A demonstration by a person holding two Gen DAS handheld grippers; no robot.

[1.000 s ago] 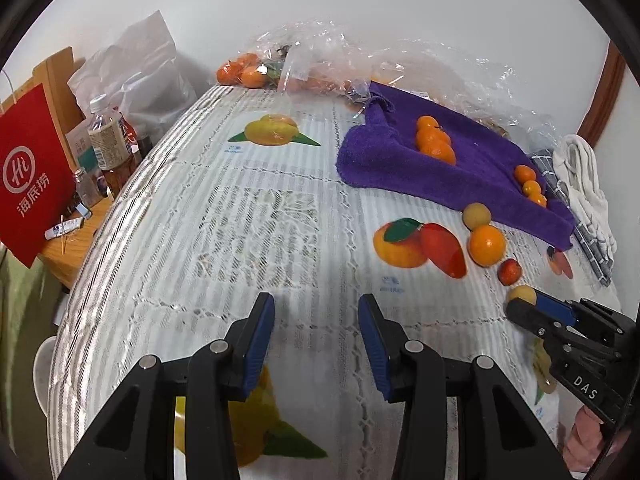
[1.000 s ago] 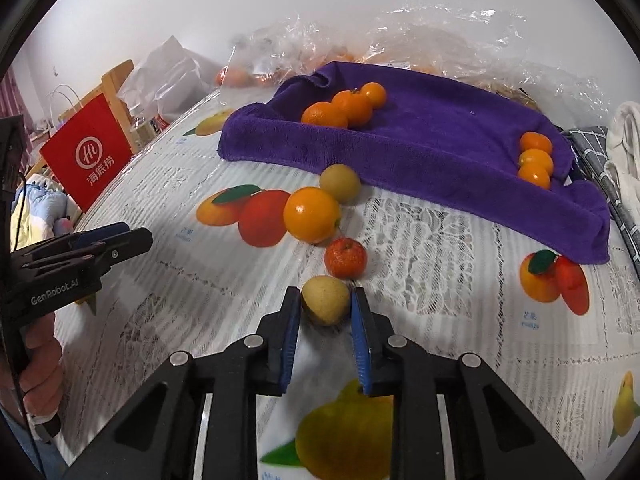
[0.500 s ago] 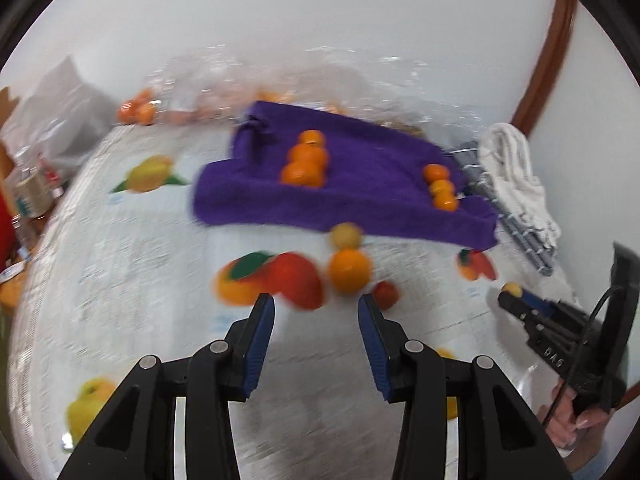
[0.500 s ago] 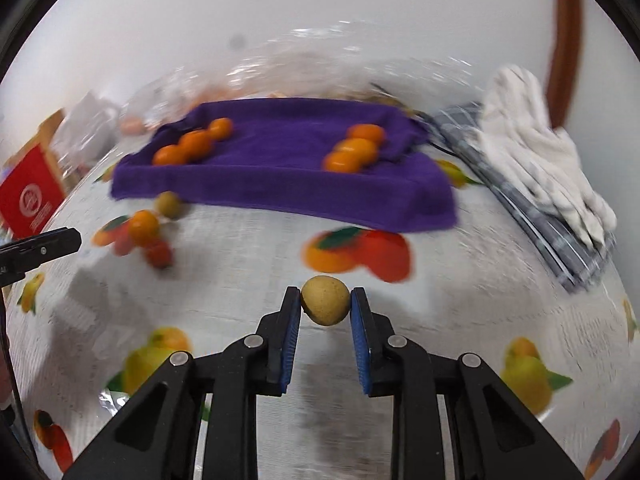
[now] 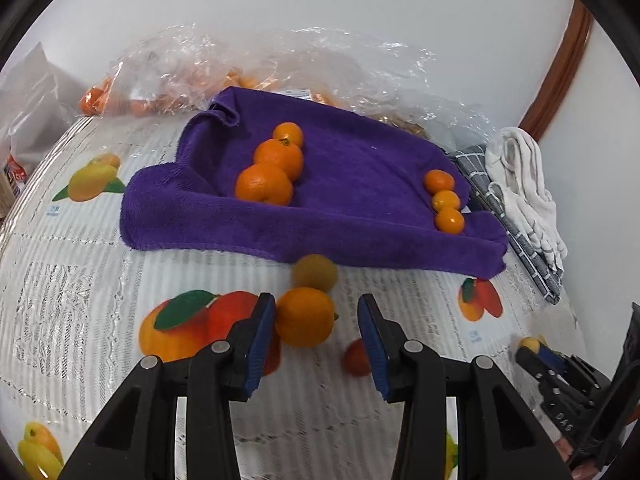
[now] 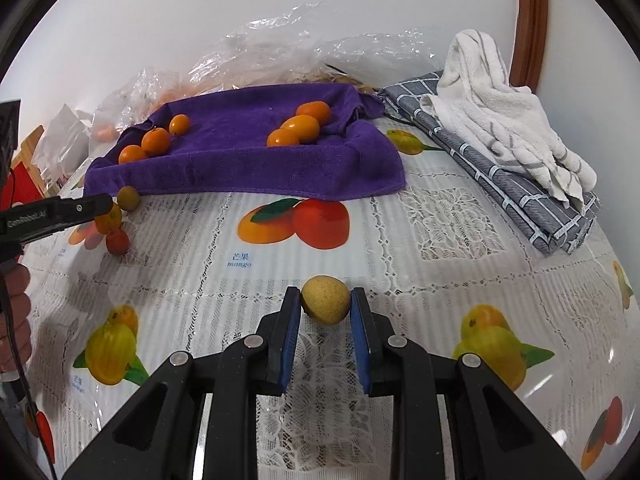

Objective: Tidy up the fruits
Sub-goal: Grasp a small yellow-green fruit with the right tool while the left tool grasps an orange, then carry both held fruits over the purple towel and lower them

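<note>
Right wrist view: the right gripper (image 6: 325, 309) is pinching a yellowish fruit (image 6: 325, 305) above the table (image 6: 440, 240), needing a carry to the purple towel (image 6: 240, 160); the left gripper (image 5: 316, 318), spread, is straddling an orange (image 5: 305, 316).

The left gripper (image 5: 316, 330) swings from bare tablecloth to frame the large orange (image 5: 305, 316), jaws narrowing slightly. The right gripper (image 6: 325, 310) carries the yellow fruit (image 6: 325, 305) away from the loose fruits.
</note>
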